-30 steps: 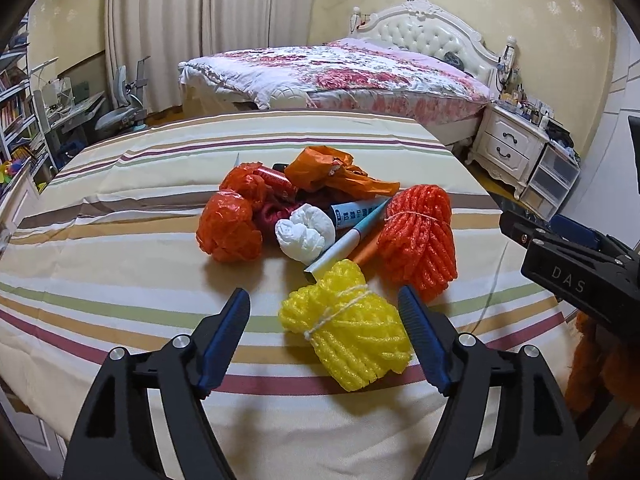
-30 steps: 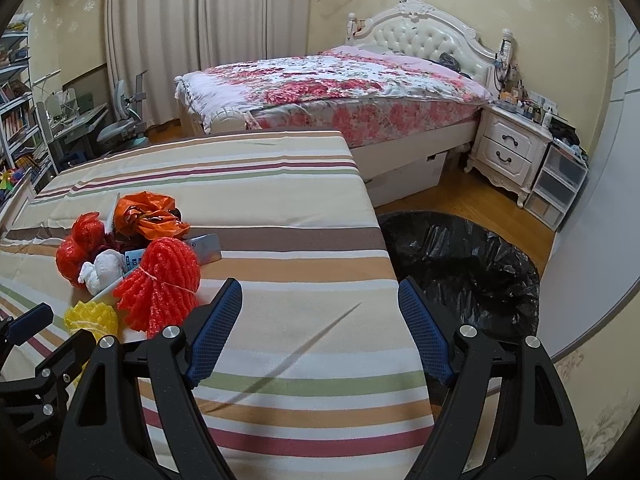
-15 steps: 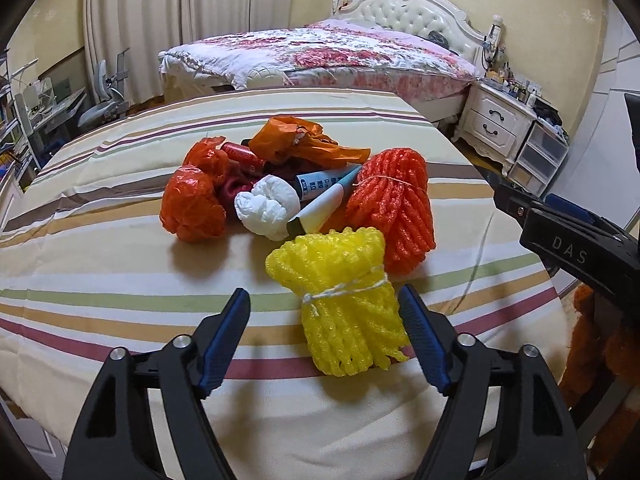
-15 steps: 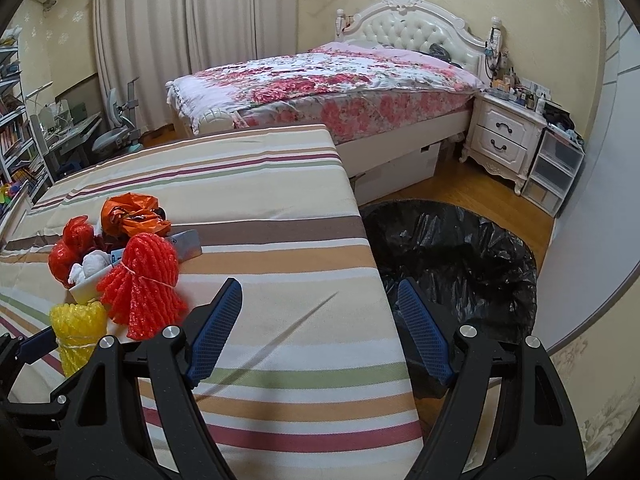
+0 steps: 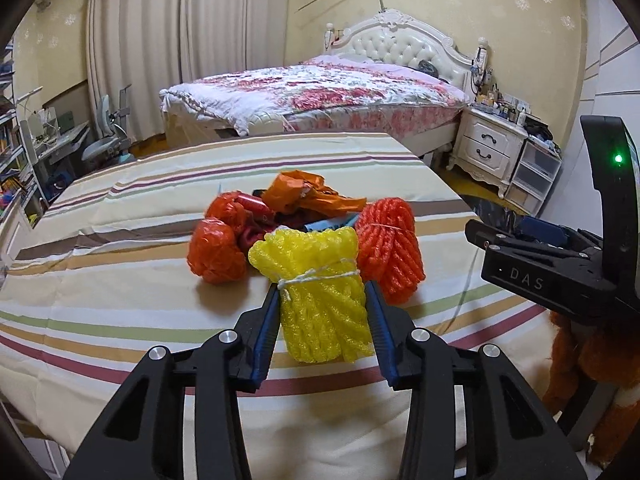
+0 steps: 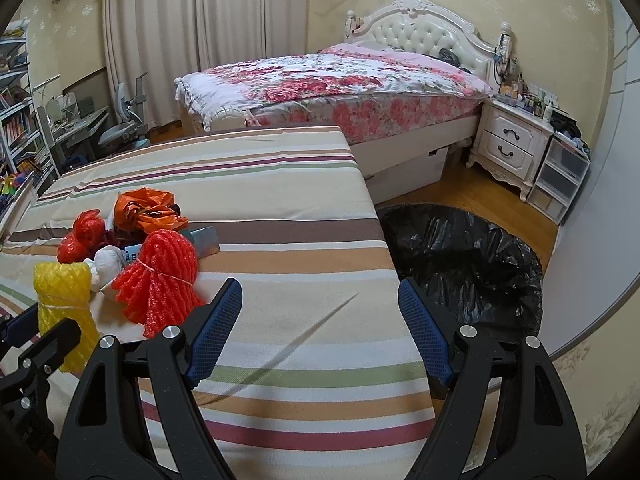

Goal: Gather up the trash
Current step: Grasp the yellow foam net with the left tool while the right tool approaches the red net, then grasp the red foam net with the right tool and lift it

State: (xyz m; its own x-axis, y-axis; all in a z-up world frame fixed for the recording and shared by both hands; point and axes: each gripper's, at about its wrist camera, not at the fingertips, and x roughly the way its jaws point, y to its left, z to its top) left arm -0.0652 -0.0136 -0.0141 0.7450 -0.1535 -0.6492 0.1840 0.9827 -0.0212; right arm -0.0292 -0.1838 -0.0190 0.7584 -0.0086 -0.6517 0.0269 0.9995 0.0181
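Observation:
My left gripper (image 5: 322,304) is shut on a yellow foam-net bundle (image 5: 316,288) tied with string, held at the near side of the trash pile; the bundle also shows in the right wrist view (image 6: 64,296). Behind it lie an orange-red foam-net bundle (image 5: 390,246), two red plastic balls (image 5: 214,254), an orange crumpled bag (image 5: 308,194) and a white wad (image 6: 106,262). My right gripper (image 6: 320,326) is open and empty over the striped table (image 6: 280,200). A bin lined with a black bag (image 6: 460,264) stands on the floor right of the table.
The pile sits on the striped tablecloth (image 5: 100,248). A flowered bed (image 6: 332,84) stands behind the table, a white nightstand (image 6: 512,148) and plastic drawers (image 6: 560,178) to the right. A desk and chair (image 6: 120,128) are at far left.
My left gripper moved forward around the yellow bundle and shut on it. The right gripper shifted slightly and stayed open.

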